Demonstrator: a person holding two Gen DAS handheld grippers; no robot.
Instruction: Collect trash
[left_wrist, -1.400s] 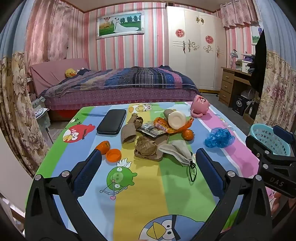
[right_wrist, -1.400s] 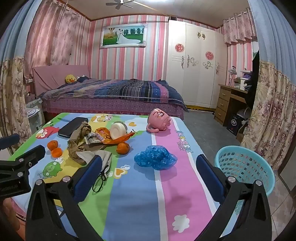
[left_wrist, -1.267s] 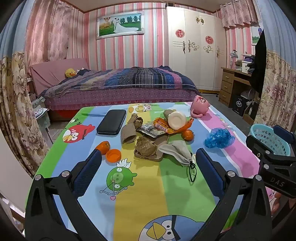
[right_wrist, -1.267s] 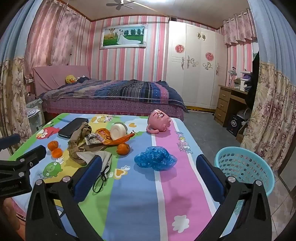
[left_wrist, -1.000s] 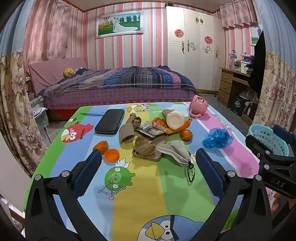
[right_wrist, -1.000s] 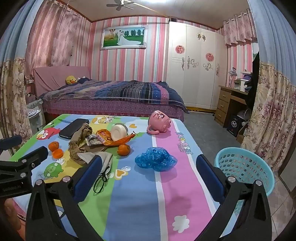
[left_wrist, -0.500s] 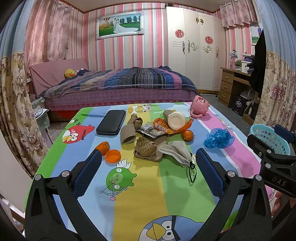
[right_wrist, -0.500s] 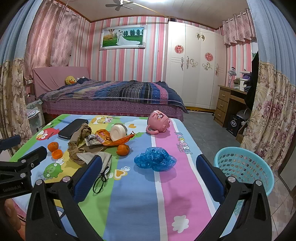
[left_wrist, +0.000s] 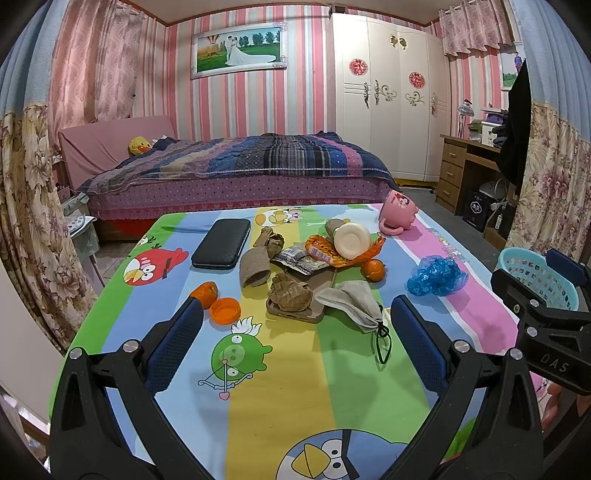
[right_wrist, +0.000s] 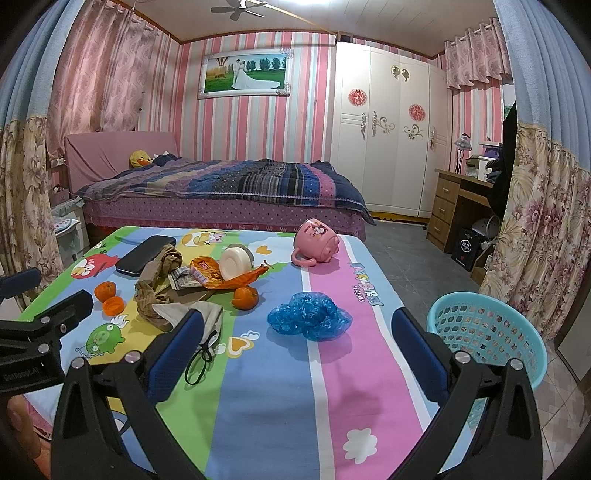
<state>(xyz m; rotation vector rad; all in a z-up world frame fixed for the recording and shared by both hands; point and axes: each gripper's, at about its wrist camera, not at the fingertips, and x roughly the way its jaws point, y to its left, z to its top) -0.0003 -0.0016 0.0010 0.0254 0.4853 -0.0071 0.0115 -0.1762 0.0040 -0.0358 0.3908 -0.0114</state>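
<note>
Mostly clutter, left gripper and right gripper both spread empty, basket partly hidden.

A crumpled blue plastic bag lies alone on the counter's pink stripe; brown paper scraps, snack wrappers (orange, crinkled) and a grey mask cluster mid-counter.

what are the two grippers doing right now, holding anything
Left gripper: open, holding nothing, above the table.
Right gripper: open, holding nothing, above the table.
</note>
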